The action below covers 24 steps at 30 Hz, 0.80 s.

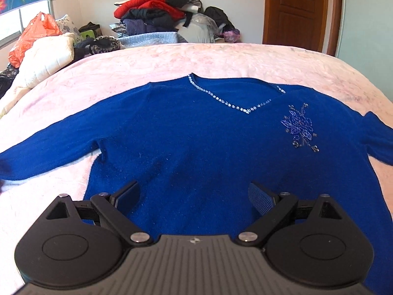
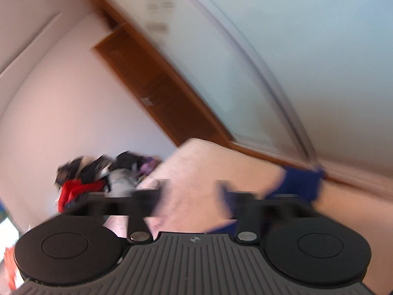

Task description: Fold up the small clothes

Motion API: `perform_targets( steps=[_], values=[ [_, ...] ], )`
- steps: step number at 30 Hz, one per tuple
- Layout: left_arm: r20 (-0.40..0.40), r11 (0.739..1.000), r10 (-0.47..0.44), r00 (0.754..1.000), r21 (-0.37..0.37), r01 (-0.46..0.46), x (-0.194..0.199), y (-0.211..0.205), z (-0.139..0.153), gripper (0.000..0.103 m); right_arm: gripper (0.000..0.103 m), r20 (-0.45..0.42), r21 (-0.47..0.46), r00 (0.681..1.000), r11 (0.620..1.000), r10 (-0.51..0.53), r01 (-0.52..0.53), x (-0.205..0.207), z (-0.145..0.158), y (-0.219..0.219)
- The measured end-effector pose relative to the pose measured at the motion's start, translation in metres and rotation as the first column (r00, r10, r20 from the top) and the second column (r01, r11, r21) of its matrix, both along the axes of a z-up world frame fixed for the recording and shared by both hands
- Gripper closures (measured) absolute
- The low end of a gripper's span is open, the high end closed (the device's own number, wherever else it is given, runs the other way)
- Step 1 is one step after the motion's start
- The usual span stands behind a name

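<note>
Pink bedding carries our work: the left gripper (image 1: 194, 196) hangs released over the hem of the blue sweater (image 1: 196, 135), which lies flat, sleeves spread. Our right gripper (image 2: 189, 196) is blurred and tilted (jaws apart, seemingly holding nothing) near the right sleeve (image 2: 299, 184). Pinching one layer could drag the knit askew.

- Sweater (image 1: 196, 142): deep royal blue, silver beaded trim along the V-neck, beaded flower on the chest.
- Bedspread (image 1: 221, 61): pale pink, faintly mottled.
- Door (image 1: 294, 9): reddish-brown wood.
- Plastic bag (image 1: 34, 34): orange.
</note>
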<state>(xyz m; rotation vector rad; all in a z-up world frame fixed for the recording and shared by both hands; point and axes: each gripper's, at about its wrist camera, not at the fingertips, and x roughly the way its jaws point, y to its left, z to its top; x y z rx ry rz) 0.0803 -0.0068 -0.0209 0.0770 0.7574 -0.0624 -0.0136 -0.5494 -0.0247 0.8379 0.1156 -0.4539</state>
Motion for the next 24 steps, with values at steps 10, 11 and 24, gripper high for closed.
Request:
perform_targets(
  steps=[10, 11, 24],
  values=[
    [-0.034, 0.999, -0.042, 0.999, 0.013, 0.043, 0.001, -0.020, -0.002, 0.007, 0.023, -0.180, 0.113, 0.982, 0.993, 0.060, -0.040, 0.046, -0.049, -0.015],
    [-0.030, 0.998, -0.049, 0.998, 0.024, 0.050, 0.000, -0.022, -0.002, 0.007, 0.017, -0.206, 0.095, 0.977, 0.995, 0.059, -0.040, 0.054, -0.047, -0.012],
    [-0.037, 1.000, 0.000, 0.999, -0.001, 0.000, 0.005, -0.006, 0.001, 0.007, 0.086, -0.065, -0.059, 0.993, 0.993, 0.097, -0.101, 0.094, 0.012, 0.008]
  ],
)
